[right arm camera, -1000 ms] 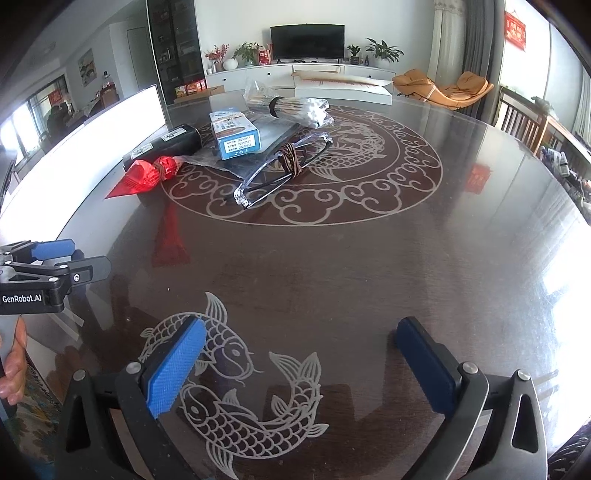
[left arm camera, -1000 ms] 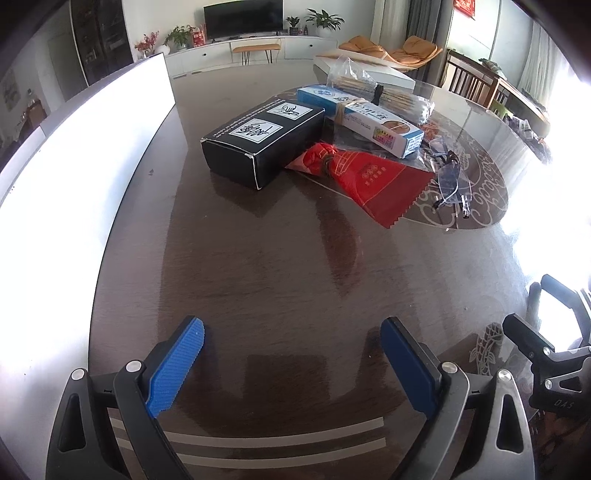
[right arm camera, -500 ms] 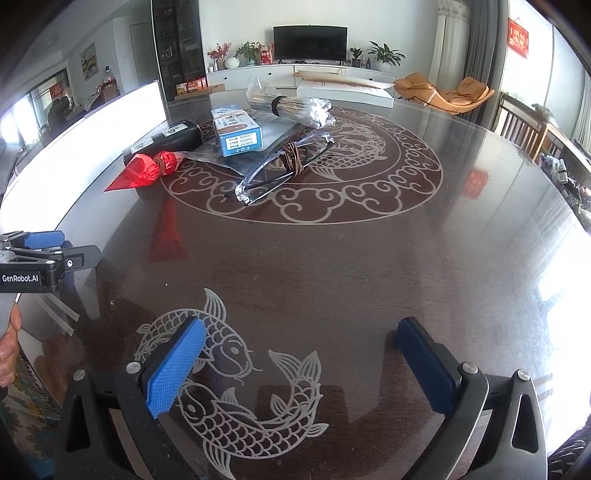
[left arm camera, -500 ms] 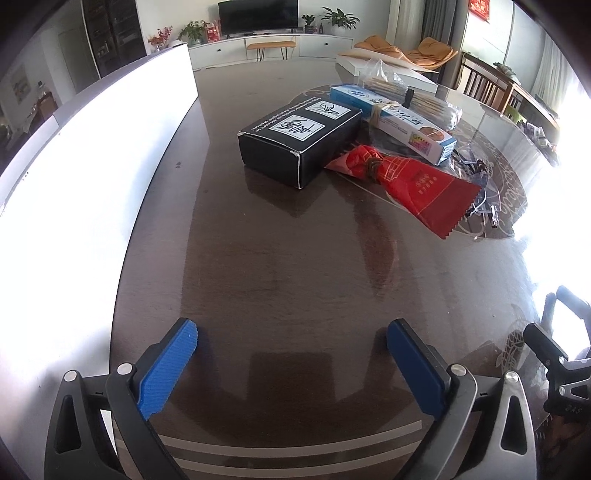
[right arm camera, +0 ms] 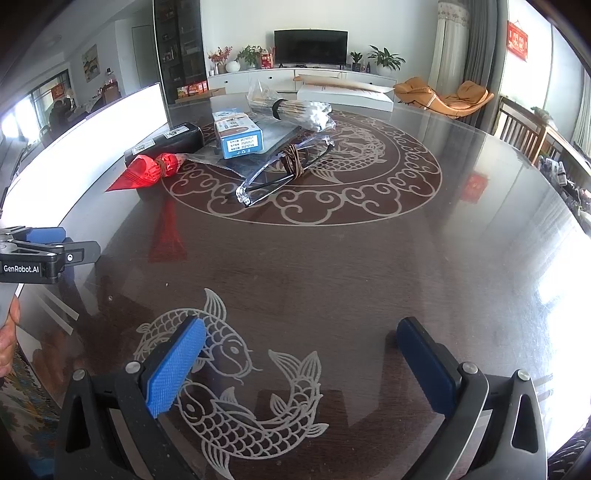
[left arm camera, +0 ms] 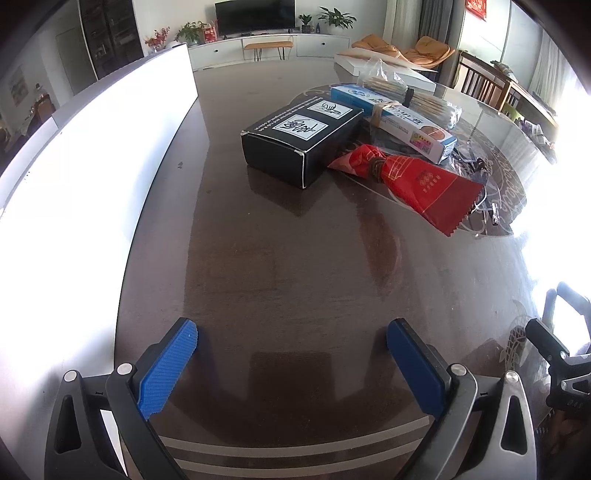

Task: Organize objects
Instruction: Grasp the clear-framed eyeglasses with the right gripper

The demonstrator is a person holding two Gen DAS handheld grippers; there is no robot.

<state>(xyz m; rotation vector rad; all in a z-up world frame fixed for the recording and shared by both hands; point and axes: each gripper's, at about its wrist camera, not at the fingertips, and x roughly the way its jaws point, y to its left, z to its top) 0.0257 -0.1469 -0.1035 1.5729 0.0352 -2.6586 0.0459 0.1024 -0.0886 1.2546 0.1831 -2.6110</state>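
A home's living and dining room is showing here. A flat television (right arm camera: 310, 47) is standing on a long white low cabinet (right arm camera: 295, 79) against the far wall, with potted plants (right arm camera: 384, 59) and a vase of red flowers (right arm camera: 221, 57) sitting along its top. An orange lounge chair (right arm camera: 443, 96) is resting by the grey curtains (right arm camera: 476, 40), and wooden dining chairs (right arm camera: 521, 133) are standing at the right edge of a large dark dining table (right arm camera: 369, 266) inlaid with fish and cloud patterns. A red hanging decoration (right arm camera: 517, 36) is showing on the right wall.
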